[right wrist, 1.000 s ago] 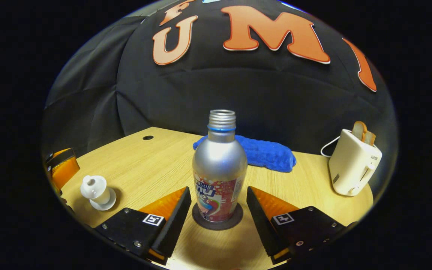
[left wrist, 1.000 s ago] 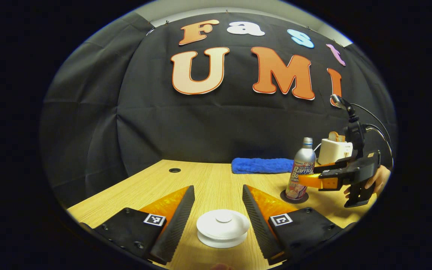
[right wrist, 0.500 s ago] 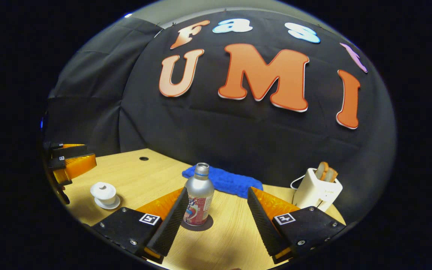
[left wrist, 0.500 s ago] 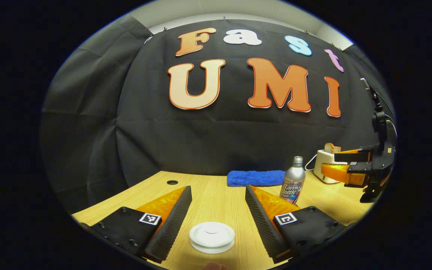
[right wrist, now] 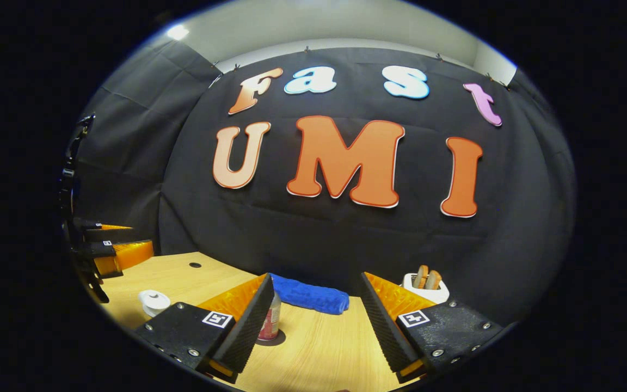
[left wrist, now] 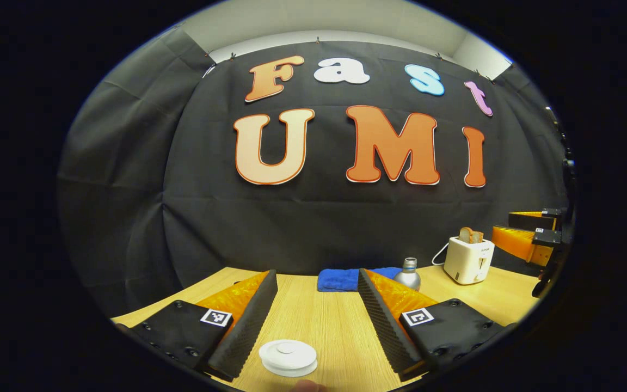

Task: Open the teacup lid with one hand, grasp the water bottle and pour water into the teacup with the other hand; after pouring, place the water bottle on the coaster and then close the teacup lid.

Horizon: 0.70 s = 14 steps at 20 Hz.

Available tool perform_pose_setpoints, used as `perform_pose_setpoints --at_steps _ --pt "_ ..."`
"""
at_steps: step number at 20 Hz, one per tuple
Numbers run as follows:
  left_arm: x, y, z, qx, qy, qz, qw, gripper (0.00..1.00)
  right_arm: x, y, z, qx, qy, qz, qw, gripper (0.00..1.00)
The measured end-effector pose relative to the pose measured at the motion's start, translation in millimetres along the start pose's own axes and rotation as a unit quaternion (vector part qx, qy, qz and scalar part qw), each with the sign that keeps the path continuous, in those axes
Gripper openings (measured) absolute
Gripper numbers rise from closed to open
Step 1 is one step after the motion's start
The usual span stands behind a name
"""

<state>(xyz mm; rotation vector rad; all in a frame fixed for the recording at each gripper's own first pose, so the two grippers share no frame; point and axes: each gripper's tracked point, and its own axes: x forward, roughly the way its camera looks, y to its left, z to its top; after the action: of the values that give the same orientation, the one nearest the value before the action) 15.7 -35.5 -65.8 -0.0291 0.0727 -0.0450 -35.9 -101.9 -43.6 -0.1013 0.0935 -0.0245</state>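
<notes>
On the wooden table [left wrist: 313,321], both grippers are backing up and away from their targets compared with a second ago: the lidded teacup [left wrist: 288,357] is shrinking below the left gripper [left wrist: 313,310], and the water bottle [right wrist: 271,322] is sitting on its coaster [right wrist: 270,341], partly hidden behind a finger of the right gripper [right wrist: 316,313]. Judging by this, the task is looking finished. Both grippers are hovering level, jaws spread and empty.

Black cloth wall [right wrist: 346,239] hung in creased folds (pinned along its top edge), pale wall strip [left wrist: 335,22] above, bright ceiling light [right wrist: 178,32] at upper left, light wood-grain table [left wrist: 319,326] with a dark round hole [right wrist: 195,265] near its far corner
</notes>
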Motion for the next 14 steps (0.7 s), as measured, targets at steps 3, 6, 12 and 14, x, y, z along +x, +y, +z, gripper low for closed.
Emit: perform_pose_setpoints --at_steps 3,6,12,14 --pt "-1.0 -3.0 15.0 0.001 -0.014 0.003 1.0 0.98 -10.1 -7.4 -2.1 0.019 -0.001 -0.011 1.0 0.95" --pt "-1.0 -1.4 19.1 0.011 -0.014 0.016 1.0 0.98 -13.4 -10.9 -3.8 0.037 -0.001 -0.006 0.999 0.97" --pt "-1.7 -9.3 34.8 0.012 -0.025 0.016 0.999 1.0 -21.3 -20.4 -4.8 0.033 0.002 -0.018 0.999 0.95" --pt "-2.8 -10.6 39.7 0.01 -0.03 0.016 0.999 1.0 -24.1 -19.1 0.1 0.021 -0.003 -0.021 1.0 0.95"
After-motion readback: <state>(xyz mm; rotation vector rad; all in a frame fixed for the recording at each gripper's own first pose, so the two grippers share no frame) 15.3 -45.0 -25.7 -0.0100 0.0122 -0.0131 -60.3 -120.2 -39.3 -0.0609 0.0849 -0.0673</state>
